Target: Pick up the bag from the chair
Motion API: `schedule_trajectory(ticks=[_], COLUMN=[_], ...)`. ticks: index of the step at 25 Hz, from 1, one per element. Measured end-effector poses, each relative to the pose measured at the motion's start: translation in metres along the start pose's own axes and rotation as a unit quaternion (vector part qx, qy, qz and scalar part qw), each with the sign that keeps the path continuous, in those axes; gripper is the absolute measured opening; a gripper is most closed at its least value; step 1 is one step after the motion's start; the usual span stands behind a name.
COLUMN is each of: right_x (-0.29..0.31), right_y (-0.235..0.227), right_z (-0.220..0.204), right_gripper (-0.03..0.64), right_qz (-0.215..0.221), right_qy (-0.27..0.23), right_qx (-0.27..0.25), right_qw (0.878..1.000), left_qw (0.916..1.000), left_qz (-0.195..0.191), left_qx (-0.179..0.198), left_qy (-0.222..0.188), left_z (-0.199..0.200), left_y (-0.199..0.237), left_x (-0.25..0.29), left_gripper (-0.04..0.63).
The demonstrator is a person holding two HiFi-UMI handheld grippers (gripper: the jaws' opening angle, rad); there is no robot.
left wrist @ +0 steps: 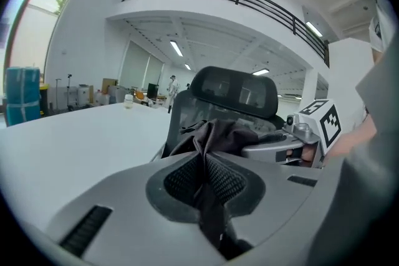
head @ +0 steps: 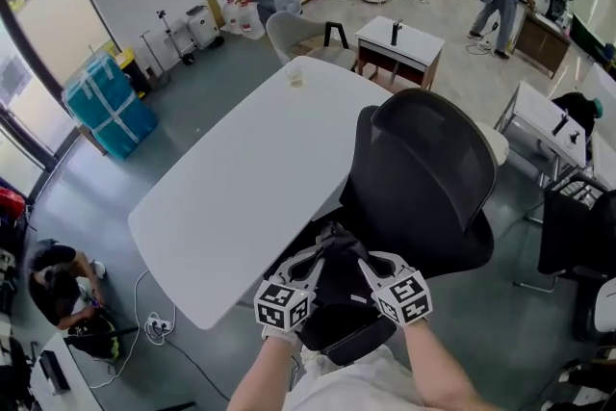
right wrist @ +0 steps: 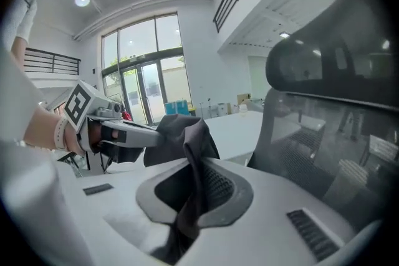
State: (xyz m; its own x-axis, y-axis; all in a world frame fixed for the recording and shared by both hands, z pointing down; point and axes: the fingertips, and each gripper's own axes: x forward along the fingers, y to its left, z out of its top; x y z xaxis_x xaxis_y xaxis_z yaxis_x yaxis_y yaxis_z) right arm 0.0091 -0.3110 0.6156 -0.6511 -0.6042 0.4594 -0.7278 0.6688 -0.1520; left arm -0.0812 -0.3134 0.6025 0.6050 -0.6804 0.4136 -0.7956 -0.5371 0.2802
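Note:
The bag (head: 339, 279) is a limp black fabric one, held just above the seat of a black mesh office chair (head: 423, 178). My left gripper (head: 310, 263) is shut on a fold of the bag (left wrist: 215, 137) on its left side; the cloth runs down between the closed jaws. My right gripper (head: 372, 261) is shut on the other side, with the bag (right wrist: 181, 134) bunched between its jaws. The two grippers face each other a short way apart. In the left gripper view the right gripper (left wrist: 293, 145) shows past the bag; in the right gripper view the left gripper (right wrist: 134, 136) does.
A long white table (head: 241, 188) stands right beside the chair, with a small cup (head: 295, 76) at its far end. A person crouches on the floor (head: 58, 279) at left near cables. Desks and other chairs (head: 568, 226) stand to the right.

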Motion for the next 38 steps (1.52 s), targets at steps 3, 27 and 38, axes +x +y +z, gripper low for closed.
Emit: schedule_trajectory(ticks=[3, 27, 38], right_x=[-0.010, -0.090, -0.093], right_y=[0.009, 0.027, 0.024], right_z=[0.028, 0.149, 0.161], right_gripper=[0.029, 0.028, 0.028], right_qz=[0.016, 0.059, 0.053], right_qy=[-0.014, -0.108, -0.119], right_qx=[-0.031, -0.104, -0.108], right_qw=[0.999, 0.987, 0.986], left_qw=[0.9996, 0.9901, 0.9884], left_qz=[0.011, -0.001, -0.005], left_qx=[-0.003, 0.042, 0.055], left_qy=[-0.024, -0.134, -0.141], left_z=[0.026, 0.146, 0.160], left_y=[-0.004, -0.061, -0.061], left_x=[-0.018, -0.080, -0.079], left_gripper=[0.046, 0.046, 0.046])
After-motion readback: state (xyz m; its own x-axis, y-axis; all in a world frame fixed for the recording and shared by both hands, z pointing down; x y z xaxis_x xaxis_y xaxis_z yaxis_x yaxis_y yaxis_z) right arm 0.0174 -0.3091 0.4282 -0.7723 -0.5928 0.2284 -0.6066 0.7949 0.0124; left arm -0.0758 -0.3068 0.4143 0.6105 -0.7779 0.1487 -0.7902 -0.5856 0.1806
